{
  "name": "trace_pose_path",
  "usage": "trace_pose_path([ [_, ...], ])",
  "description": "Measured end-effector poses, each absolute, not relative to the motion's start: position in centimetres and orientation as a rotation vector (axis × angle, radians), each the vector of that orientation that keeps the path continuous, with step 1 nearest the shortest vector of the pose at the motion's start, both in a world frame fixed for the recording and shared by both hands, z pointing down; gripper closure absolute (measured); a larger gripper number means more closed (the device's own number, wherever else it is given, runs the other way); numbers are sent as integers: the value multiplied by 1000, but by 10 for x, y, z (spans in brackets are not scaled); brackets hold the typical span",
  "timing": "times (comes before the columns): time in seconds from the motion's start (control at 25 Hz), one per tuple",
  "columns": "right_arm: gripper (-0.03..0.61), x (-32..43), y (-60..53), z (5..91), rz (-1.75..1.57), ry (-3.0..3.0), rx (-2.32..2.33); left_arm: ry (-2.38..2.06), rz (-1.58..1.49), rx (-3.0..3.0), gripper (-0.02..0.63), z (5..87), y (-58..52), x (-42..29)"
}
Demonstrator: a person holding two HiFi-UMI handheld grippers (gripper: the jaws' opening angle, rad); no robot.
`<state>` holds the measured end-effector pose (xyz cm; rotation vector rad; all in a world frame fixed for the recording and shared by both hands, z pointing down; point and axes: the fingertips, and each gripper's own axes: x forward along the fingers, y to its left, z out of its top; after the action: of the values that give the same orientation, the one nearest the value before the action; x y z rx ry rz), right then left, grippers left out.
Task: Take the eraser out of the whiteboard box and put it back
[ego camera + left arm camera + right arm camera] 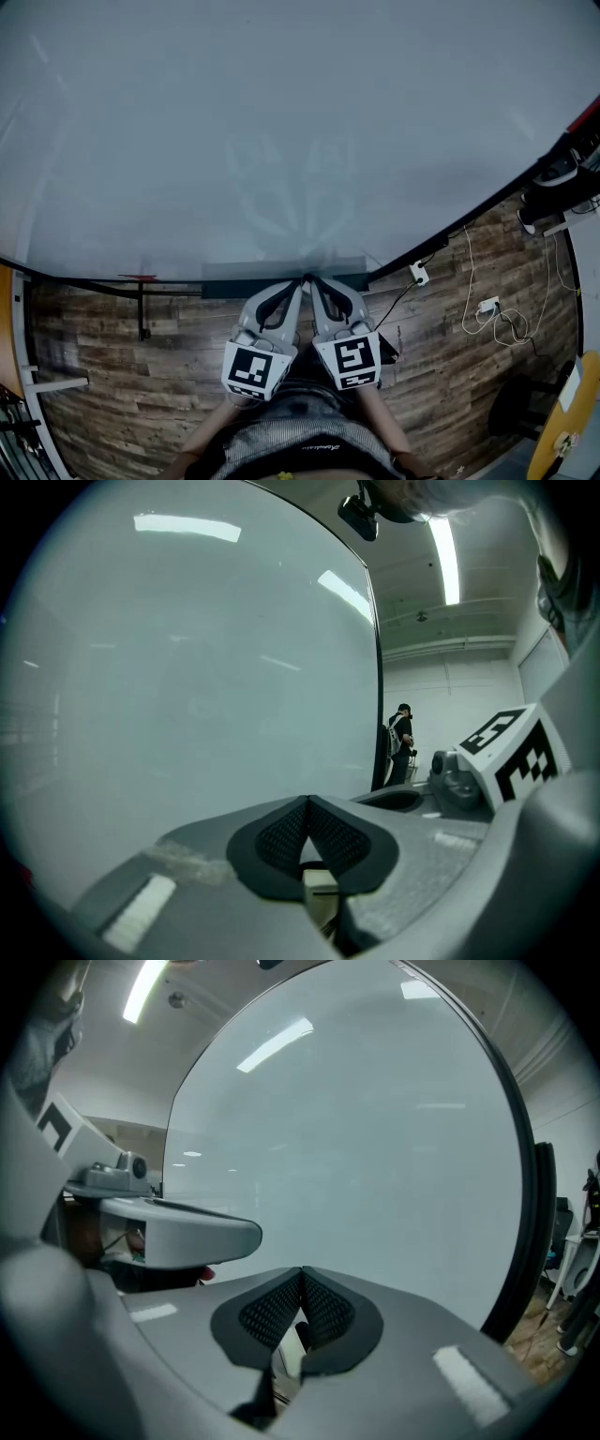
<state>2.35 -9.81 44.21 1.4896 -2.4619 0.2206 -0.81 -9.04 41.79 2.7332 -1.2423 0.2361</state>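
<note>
Two closed claws [300, 283] [316, 283] at whiteboard box [234, 274]

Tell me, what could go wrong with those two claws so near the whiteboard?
The left claw and right claw are both shut, tips almost together by the bottom ledge of the whiteboard; they could bump each other or scrape the board. Shut, they can grasp nothing, and I see no eraser to aim at. Loose white cables on the floor beside the person could catch a foot.
</note>
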Motion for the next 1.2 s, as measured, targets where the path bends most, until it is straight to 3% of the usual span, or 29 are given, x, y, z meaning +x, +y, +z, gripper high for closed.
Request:
trace_pose_path([
  [1.08,577,26,-91,493,283,-2345,1365,-1246,244,2669,612,432,-85,-18],
  [1.2,554,25,-90,493,284,-2373,1328,-1245,244,2668,612,432,-86,-18],
])
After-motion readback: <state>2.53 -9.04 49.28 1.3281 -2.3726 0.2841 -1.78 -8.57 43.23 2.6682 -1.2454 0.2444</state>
